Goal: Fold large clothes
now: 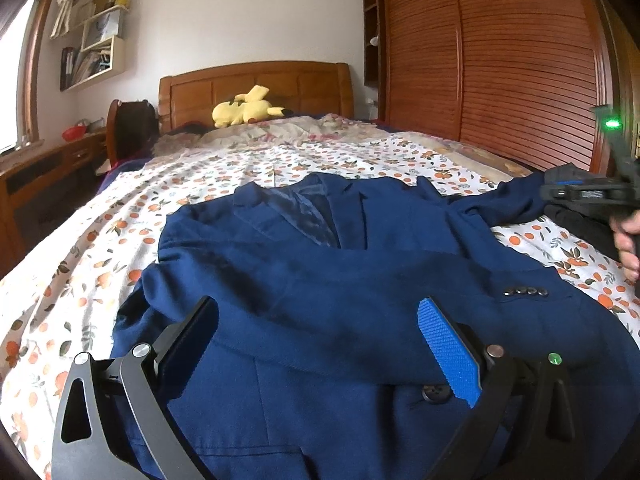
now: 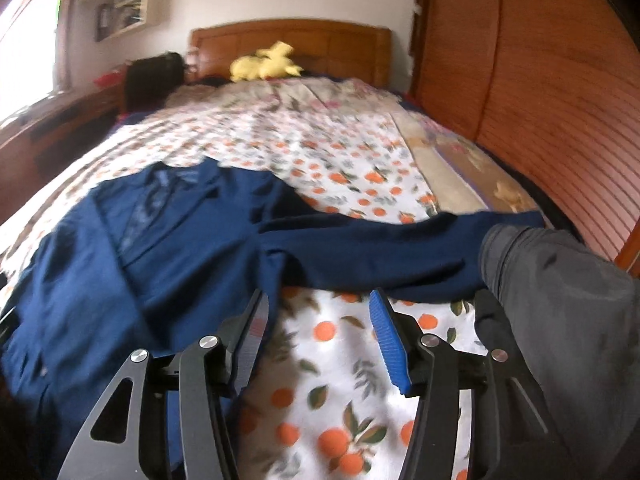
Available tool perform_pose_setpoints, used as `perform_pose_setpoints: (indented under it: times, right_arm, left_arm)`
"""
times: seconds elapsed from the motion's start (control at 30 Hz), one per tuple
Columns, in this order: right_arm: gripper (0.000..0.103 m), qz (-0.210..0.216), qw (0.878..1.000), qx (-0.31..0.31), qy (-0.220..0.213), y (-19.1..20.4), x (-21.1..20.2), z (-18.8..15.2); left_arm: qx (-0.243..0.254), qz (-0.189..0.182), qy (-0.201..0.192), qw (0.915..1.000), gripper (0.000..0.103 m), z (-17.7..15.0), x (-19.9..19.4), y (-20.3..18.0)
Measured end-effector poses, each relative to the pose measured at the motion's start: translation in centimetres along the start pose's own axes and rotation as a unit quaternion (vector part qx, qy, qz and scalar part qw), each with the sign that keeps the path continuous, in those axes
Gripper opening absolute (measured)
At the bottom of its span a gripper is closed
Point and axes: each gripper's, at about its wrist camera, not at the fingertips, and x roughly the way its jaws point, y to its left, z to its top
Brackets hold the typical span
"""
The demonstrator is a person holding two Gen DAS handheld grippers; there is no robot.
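Left tongs (image 1: 316,344): wide, empty, over blue jacket (image 1: 320,264). Right tongs (image 2: 316,332): parted, empty, beside outstretched sleeve (image 2: 400,252). Jacket flat on bed (image 1: 280,160), one sleeve folded across. Risks: sleeve snagging grey garment (image 2: 560,300); thick cloth slipping, fold skewing.

1. I see a bed (image 1: 280,160) with a wooden headboard (image 1: 256,84) under a sheet printed with oranges.
2. A louvred wooden wardrobe (image 1: 500,60) stands along its right side.
3. White wall (image 1: 240,12) behind; shelves (image 1: 100,48) hang left.
4. Daylight enters a window (image 1: 16,80) above a wooden desk (image 1: 48,172).
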Motion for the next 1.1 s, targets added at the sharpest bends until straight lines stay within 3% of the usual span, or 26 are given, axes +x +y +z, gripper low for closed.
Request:
perform_pose_setpoints:
  times: [0.2,0.57,0.87,0.9,0.97,1.0,1.03,1.1]
  right_arm:
    - [0.063,-0.027,0.998,0.041,0.037,-1.6,4.8,0.7]
    - [0.064,-0.040,0.983,0.150,0.093,-6.3,10.1,-0.3]
    - [0.063,-0.024,0.973,0.211,0.087,-8.1,11.5,0.5]
    - [0.057,-0.026,0.973,0.213,0.086,-8.1,11.6,0.7]
    - [0.034,-0.032,0.972,0.214,0.090,-8.1,11.9,1.1]
    - [0.016,-0.033,0.972,0.213,0.092,-8.0,12.1,1.3]
    - [0.006,-0.031,0.973,0.208,0.092,-7.9,12.3,1.6]
    - [0.003,-0.038,0.978,0.189,0.083,-7.3,12.0,2.2]
  left_arm:
    - [0.006,-0.002,-0.004,1.0000,0.100,0.1,-0.2,-0.3]
    - [0.010,-0.006,-0.010,0.9999,0.100,0.1,-0.6,-0.5]
    - [0.010,-0.007,-0.008,0.9999,0.100,0.1,-0.6,-0.5]
    - [0.010,-0.007,-0.008,0.9999,0.100,0.1,-0.6,-0.5]
    - [0.010,-0.007,-0.008,0.9999,0.100,0.1,-0.6,-0.5]
    - [0.011,-0.007,-0.007,0.9999,0.100,0.1,-0.6,-0.5]
    - [0.010,-0.008,-0.008,0.9999,0.100,0.1,-0.6,-0.5]
    - [0.010,-0.008,-0.008,0.9999,0.100,0.1,-0.6,-0.5]
